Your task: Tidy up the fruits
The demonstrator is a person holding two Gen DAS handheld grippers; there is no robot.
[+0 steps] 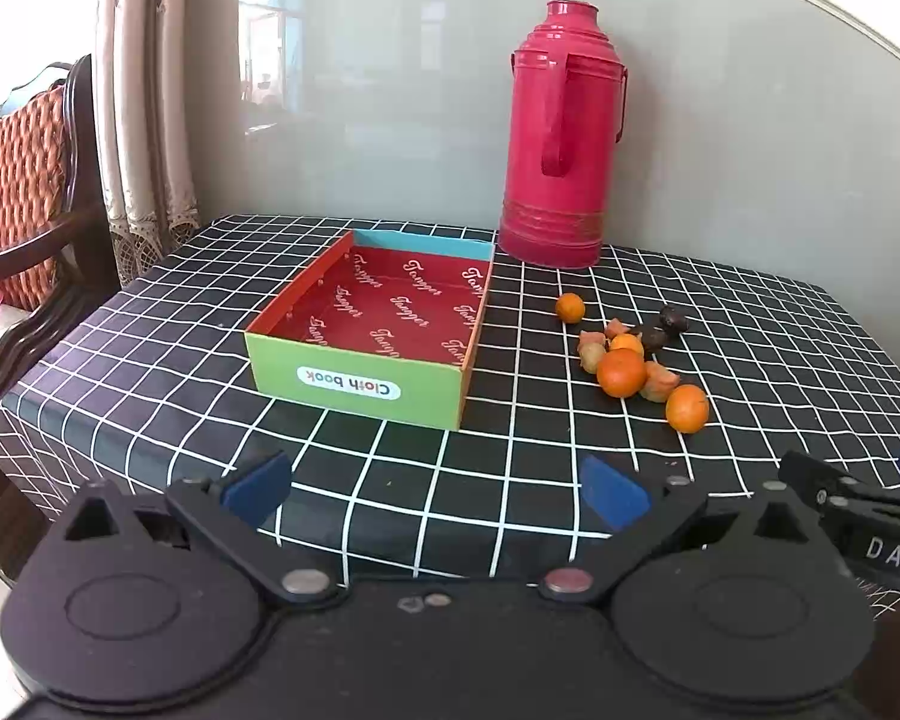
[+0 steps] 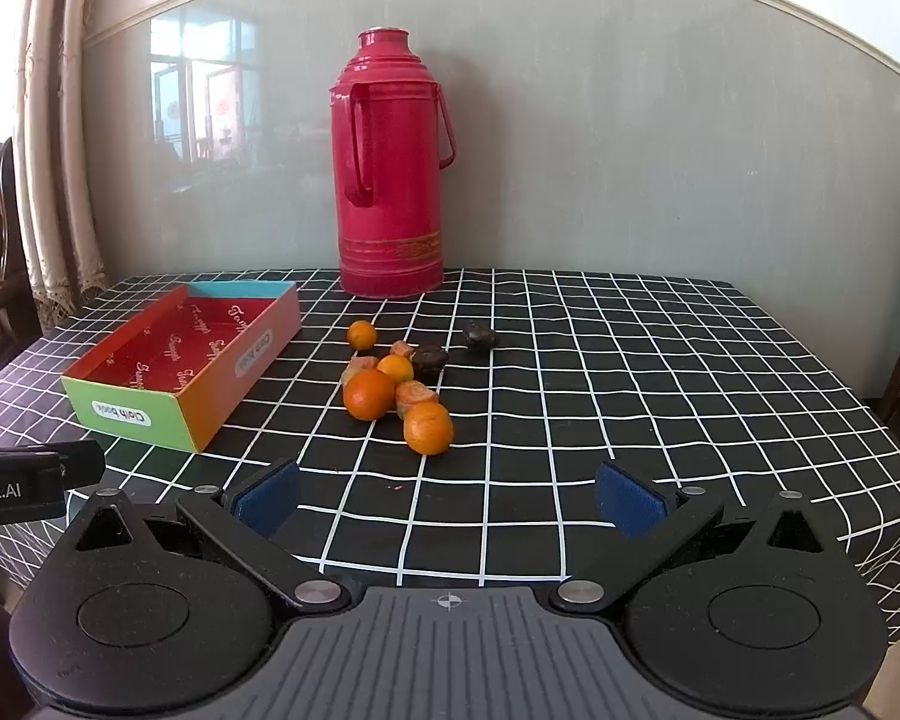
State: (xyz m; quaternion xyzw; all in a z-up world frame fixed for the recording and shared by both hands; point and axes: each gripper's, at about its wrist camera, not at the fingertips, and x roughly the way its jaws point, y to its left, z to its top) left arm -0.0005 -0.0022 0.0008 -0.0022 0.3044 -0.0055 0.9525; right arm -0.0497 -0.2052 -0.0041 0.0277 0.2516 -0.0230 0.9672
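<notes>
A colourful open box point(image 1: 354, 383) with a red lining lies empty on the checked tablecloth; it also shows in the right wrist view point(image 2: 126, 414). To its right lies a loose heap of fruit: several oranges point(image 1: 621, 372) point(image 2: 368, 394), small orange-brown fruits point(image 2: 415, 394) and two dark ones point(image 1: 673, 319) point(image 2: 480, 336). My left gripper point(image 1: 437, 489) is open and empty, low over the table's front, in front of the box. My right gripper point(image 2: 449, 498) is open and empty, a little in front of the nearest orange point(image 2: 428, 428).
A tall red thermos point(image 1: 561, 138) point(image 2: 390, 168) stands at the back against the grey wall. A wooden chair point(image 1: 36, 192) and curtains are left of the table. The table's front edge lies just under both grippers.
</notes>
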